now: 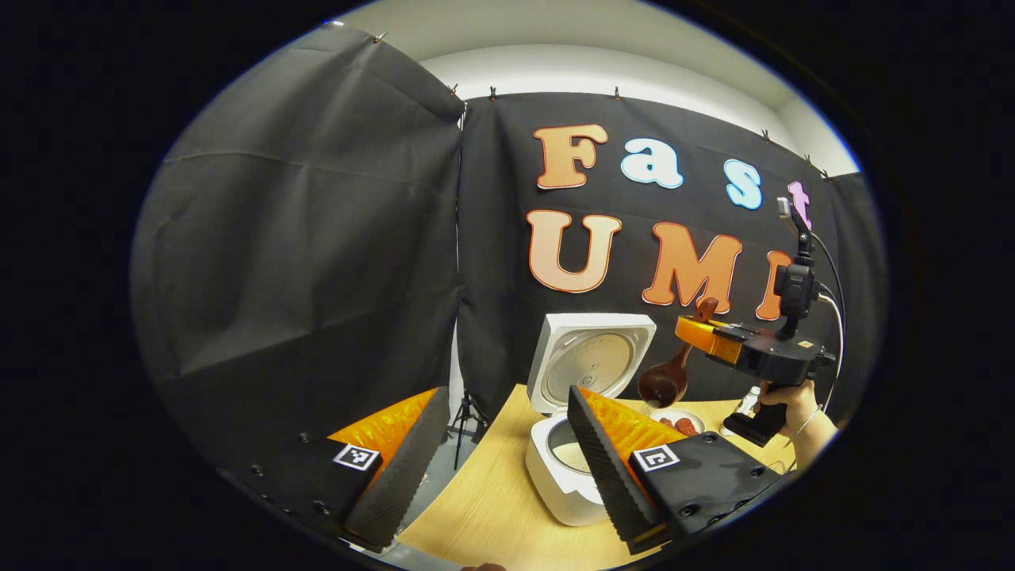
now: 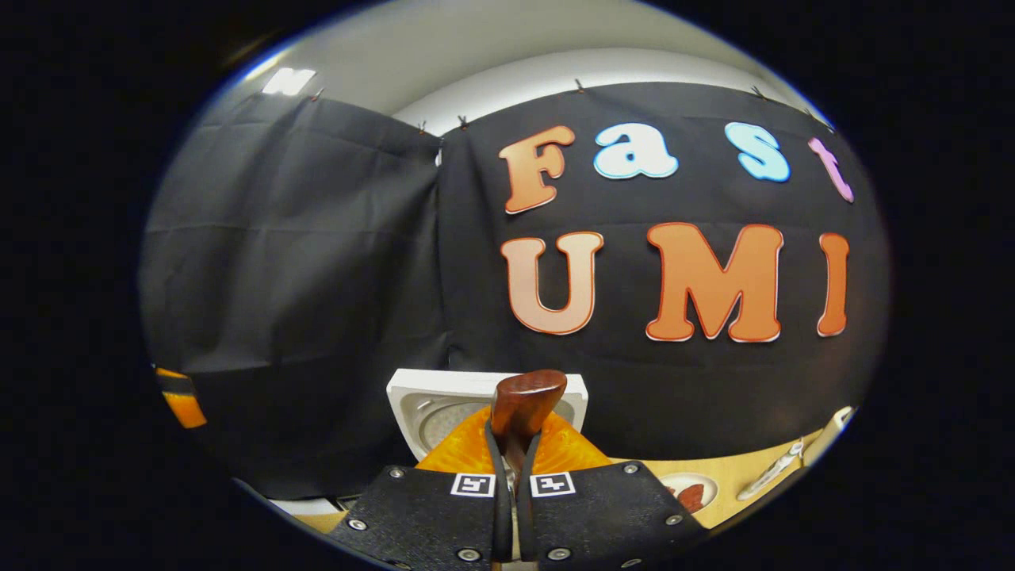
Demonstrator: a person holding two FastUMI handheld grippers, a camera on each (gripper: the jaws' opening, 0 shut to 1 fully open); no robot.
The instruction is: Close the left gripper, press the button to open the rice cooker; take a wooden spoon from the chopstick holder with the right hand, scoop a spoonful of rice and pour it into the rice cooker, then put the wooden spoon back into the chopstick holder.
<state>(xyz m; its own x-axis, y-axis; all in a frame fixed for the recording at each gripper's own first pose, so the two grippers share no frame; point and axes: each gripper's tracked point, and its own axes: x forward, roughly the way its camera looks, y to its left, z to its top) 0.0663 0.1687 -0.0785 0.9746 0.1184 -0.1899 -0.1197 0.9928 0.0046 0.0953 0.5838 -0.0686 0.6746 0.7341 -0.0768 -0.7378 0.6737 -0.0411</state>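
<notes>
The white rice cooker (image 1: 555, 476) stands on the wooden table (image 1: 492, 507) with its lid (image 1: 591, 361) swung up; pale rice shows inside the pot. My left gripper (image 1: 503, 476) is open, its fingers spread wide on either side of the cooker's near edge, with nothing between them. To the right, a hand holds my right gripper (image 1: 702, 333) in the air, shut on the dark wooden spoon (image 1: 666, 381), whose bowl hangs down beside the cooker. In the right gripper view the right gripper (image 2: 514, 456) clamps the wooden spoon's handle (image 2: 523, 404), and the cooker's lid (image 2: 424, 404) stands behind it.
A small white plate (image 1: 680, 422) with red pieces sits on the table under the spoon's bowl, also seen as the plate (image 2: 691, 492). A pale utensil (image 2: 793, 464) lies at the table's far right. A tripod (image 1: 468, 412) stands beyond the table's left edge.
</notes>
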